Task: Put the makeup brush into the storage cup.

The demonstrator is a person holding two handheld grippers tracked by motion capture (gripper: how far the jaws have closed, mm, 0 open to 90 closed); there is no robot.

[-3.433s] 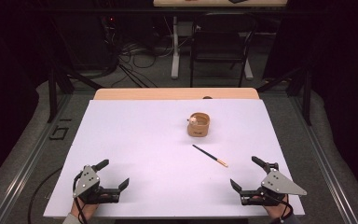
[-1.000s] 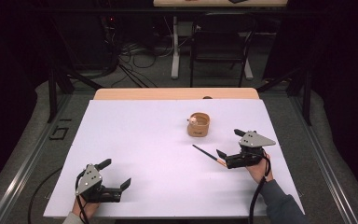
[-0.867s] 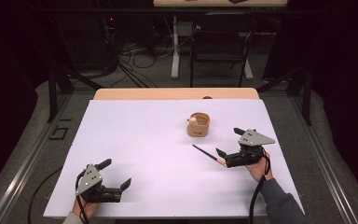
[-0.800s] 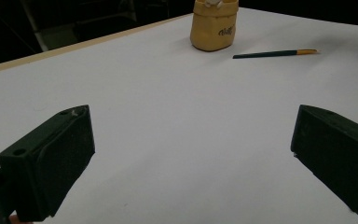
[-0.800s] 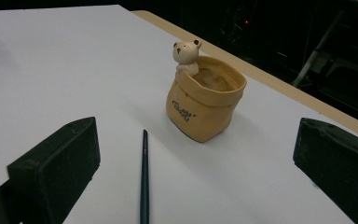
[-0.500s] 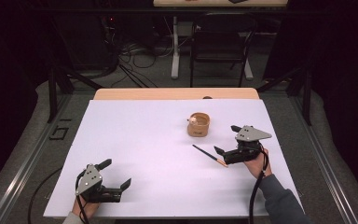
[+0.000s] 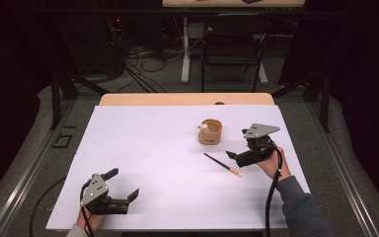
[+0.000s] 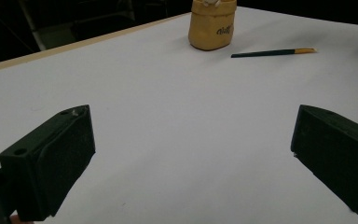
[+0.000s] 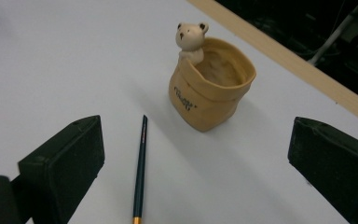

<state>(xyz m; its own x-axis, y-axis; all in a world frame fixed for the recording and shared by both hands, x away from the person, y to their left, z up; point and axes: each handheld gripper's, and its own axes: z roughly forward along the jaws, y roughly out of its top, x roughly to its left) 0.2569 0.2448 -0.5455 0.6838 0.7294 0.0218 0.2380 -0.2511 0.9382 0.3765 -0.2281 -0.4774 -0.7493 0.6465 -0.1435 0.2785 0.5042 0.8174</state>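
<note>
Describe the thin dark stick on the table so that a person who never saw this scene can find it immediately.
Start at the white table and find the tan bag-shaped pot with a small bear at its rim, on the right half. Just nearer the person lies the brush, flat on the table beside the right gripper. It is a slim dark green handle with an orange tip.

Left gripper low, fingers spread, right gripper raised, fingers apart
</note>
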